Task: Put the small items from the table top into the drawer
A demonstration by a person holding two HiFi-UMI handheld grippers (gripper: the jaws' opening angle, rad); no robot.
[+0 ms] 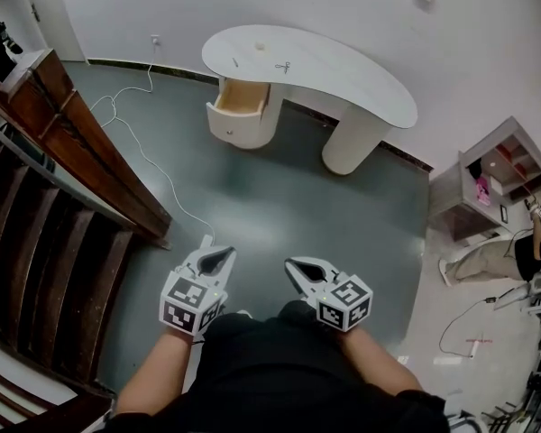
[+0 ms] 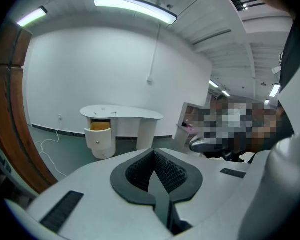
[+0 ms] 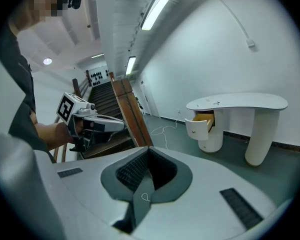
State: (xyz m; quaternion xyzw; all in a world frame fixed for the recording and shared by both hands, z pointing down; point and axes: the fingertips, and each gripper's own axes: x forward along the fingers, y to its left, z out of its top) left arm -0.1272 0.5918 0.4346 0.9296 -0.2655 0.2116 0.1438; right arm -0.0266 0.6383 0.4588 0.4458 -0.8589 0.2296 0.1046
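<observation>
Standing position, well back from the desk [image 1: 343,75]; open grey-green floor [image 1: 279,197] lies between.

- Left gripper [image 1: 213,253]: held low in front of the body, pointing toward the desk. In the left gripper view its jaws are closed, the ribbed pads meeting along one seam, with nothing between them [image 2: 153,151].
- Right gripper [image 1: 296,269]: alongside the left one, a gap between the two, angled slightly inward. In the right gripper view its jaws are pressed together and empty [image 3: 149,149]. That view also catches the left gripper off to the side, held in a hand.
- Desk: white, kidney-shaped top on two rounded pedestals, set against the white wall. It also shows in the left gripper view [image 2: 135,115] and the right gripper view [image 3: 250,102].
- Drawer [image 1: 239,104]: the top one in the pedestal at the head view's left, pulled out, wood-coloured inside. Visible open from both gripper views [image 2: 100,126] [image 3: 202,123]. A second drawer front sits below it, closed.
- Small items [image 1: 283,67]: on the desk top, near the end above the drawer. One is dark and thin; another small dark piece lies to its left, apart from it. They are too small to identify. They appear as specks in the left gripper view [image 2: 113,113] and the right gripper view [image 3: 216,103]. Neither gripper is anywhere near them.
- Surroundings: a white cable [image 1: 167,179] trails across the floor from the wall by the desk toward the standing position. A wooden stair rail [image 1: 81,142] is on the left. An open shelf unit [image 1: 496,165] stands against the wall on the right.
</observation>
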